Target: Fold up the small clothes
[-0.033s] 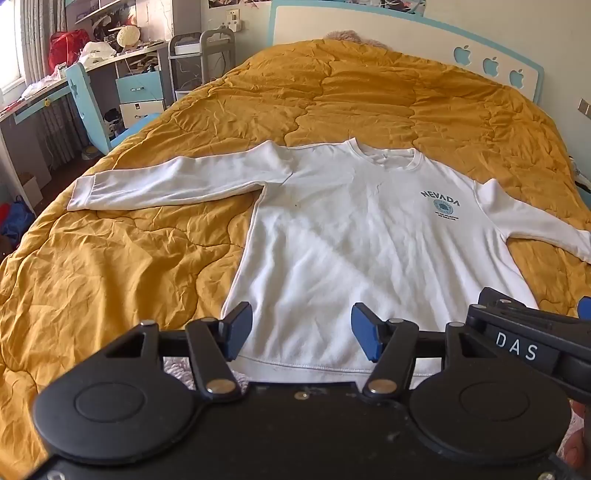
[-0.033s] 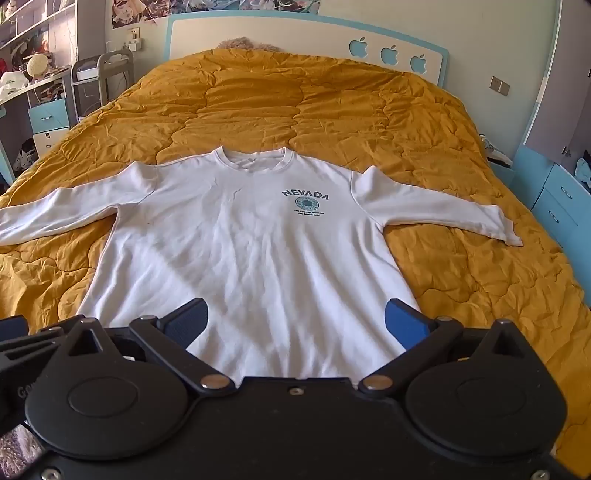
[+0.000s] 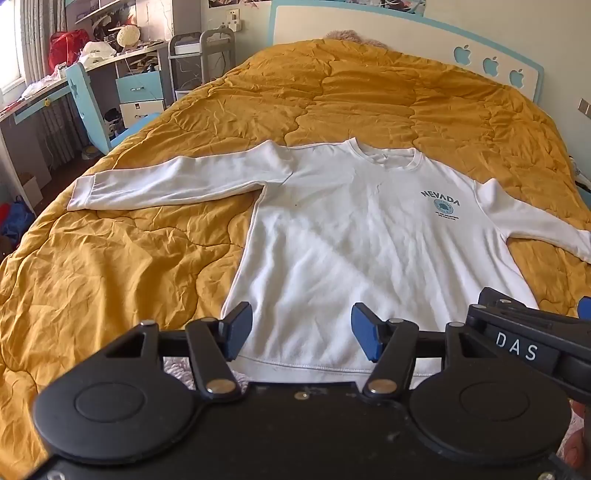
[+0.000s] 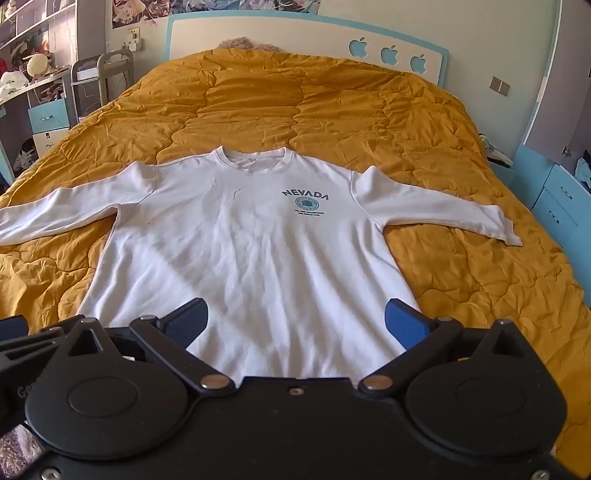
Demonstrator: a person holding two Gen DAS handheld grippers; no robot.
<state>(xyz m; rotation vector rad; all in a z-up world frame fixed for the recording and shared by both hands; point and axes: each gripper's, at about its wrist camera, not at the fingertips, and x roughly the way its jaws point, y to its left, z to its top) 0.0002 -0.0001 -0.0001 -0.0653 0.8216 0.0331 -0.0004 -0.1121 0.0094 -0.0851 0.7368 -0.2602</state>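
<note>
A white long-sleeved sweatshirt (image 3: 332,240) with a blue "NEVADA" print lies flat, front up, on the orange quilt (image 3: 110,266), both sleeves spread out sideways. It also shows in the right wrist view (image 4: 251,258). My left gripper (image 3: 301,332) is open and empty, above the shirt's bottom hem near its left corner. My right gripper (image 4: 295,325) is open wide and empty, above the hem toward its right side. The right gripper's body shows in the left wrist view (image 3: 524,343).
The quilt (image 4: 461,258) covers a large bed with a white and blue headboard (image 4: 295,33). A desk with a blue chair (image 3: 88,107) and a grey cart (image 3: 201,62) stand left of the bed. Blue drawers (image 4: 557,195) stand to the right.
</note>
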